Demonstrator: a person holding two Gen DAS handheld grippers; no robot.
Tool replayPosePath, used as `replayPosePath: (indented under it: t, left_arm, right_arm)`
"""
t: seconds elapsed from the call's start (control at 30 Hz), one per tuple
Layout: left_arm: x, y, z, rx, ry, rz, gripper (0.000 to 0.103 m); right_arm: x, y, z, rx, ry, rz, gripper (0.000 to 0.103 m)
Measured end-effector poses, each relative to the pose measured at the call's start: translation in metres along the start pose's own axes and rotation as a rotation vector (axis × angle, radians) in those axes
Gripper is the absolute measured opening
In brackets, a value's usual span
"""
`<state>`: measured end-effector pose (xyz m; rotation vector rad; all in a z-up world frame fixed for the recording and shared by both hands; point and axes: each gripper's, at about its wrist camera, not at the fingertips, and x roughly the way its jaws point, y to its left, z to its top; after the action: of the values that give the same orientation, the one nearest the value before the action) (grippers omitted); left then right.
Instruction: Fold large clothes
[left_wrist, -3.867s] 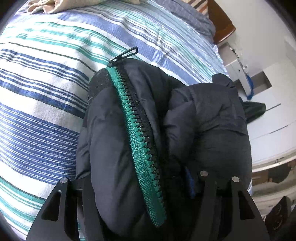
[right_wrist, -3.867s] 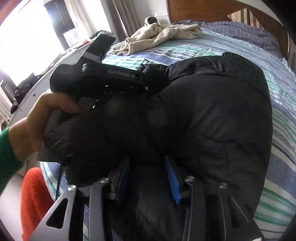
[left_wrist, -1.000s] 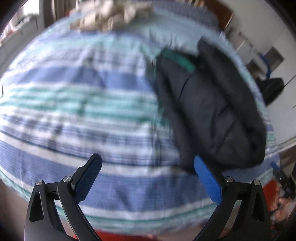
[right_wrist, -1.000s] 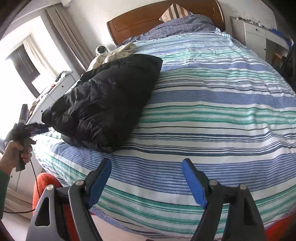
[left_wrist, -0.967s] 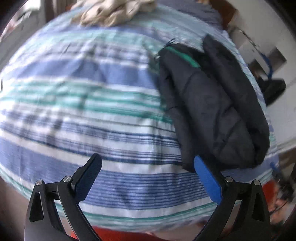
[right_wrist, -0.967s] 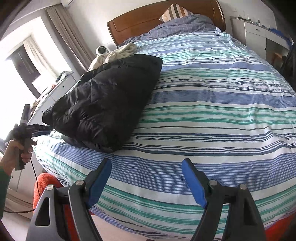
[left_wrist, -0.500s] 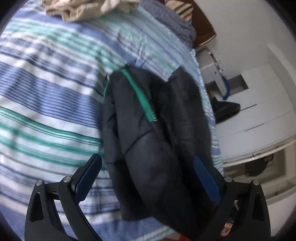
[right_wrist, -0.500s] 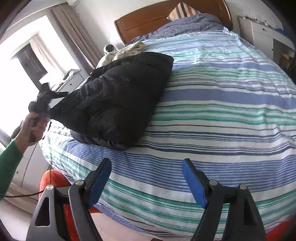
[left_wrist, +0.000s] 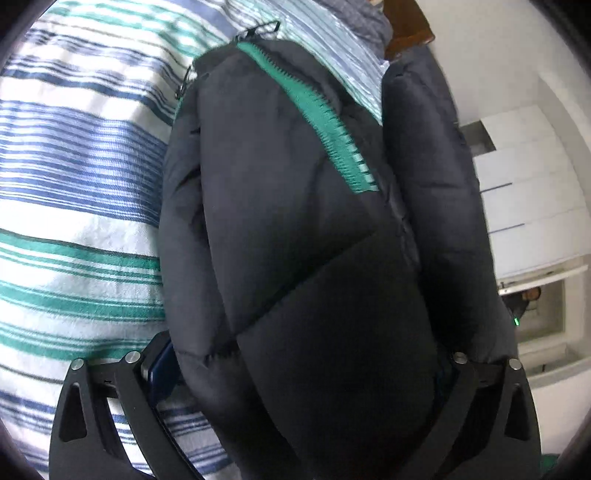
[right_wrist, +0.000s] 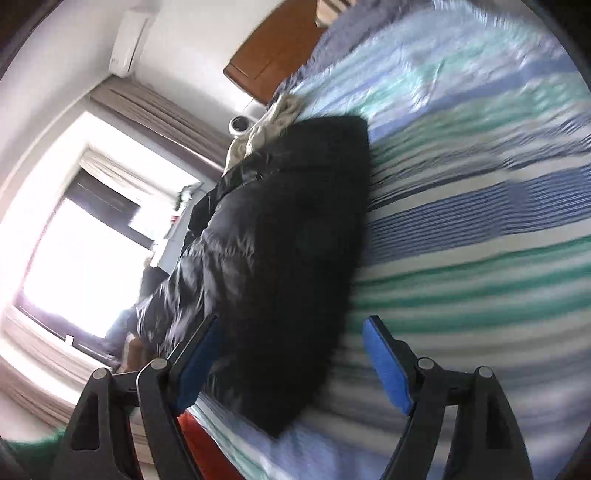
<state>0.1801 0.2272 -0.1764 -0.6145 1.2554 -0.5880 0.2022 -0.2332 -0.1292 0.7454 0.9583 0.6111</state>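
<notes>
Both open claws, left claw (left_wrist: 295, 369) and right claw (right_wrist: 291, 350), have closed in around the folded black puffer jacket (left_wrist: 314, 240) on the striped bed (left_wrist: 74, 184), gripping nothing, regrasp likely next.

No readable text or labels

Both wrist views look down, close, sharing the jacket (left_wrist: 314, 258) on the bed (right_wrist: 480, 221).

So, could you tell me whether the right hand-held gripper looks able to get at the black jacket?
Probably yes: the right hand-held gripper is open, and the black jacket already lies partly between its jaws on the striped bed, nothing blocking.
</notes>
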Motion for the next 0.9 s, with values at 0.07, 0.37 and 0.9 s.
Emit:
replayPosePath:
  t: [0.07,0.37,0.9]
  left_arm:
    - [0.004,0.003,-0.001,0.001,0.002,-0.008,0.103]
    - [0.013,-0.017,-0.015,-0.014,-0.064,-0.001,0.053]
    - [-0.045,-0.145,0.042,0.215,-0.326,-0.018,0.032]
  right_arm:
    - [0.032,-0.003,0.004,0.007,0.046,0.055,0.082]
    - [0.079,0.009,0.016,-0.084,0.083,0.009,0.075]
    - [0.035,0.104,0.126,-0.450,-0.118,0.079,0.063]
